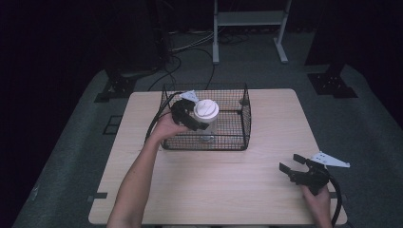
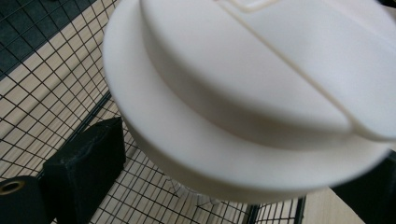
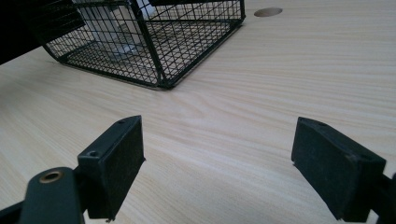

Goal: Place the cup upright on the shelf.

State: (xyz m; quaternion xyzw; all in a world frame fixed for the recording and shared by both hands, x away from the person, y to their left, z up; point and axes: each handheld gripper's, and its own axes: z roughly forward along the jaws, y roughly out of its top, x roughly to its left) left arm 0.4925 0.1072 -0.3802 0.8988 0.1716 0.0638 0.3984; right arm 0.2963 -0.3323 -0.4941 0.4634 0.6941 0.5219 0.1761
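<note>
A clear jar with a wide white lid stands inside a black wire basket on the table's far middle. My left gripper reaches into the basket from the left, its jaws spread wide on either side of the jar just under the lid, with no contact that I can see. In the left gripper view the white lid looms close above the left pad. My right gripper hovers open over bare table at the near right, with nothing between its pads.
The wooden table has free room in front of the basket and to its right. A round hole marks the tabletop. Cables and a white frame stand on the floor behind the table.
</note>
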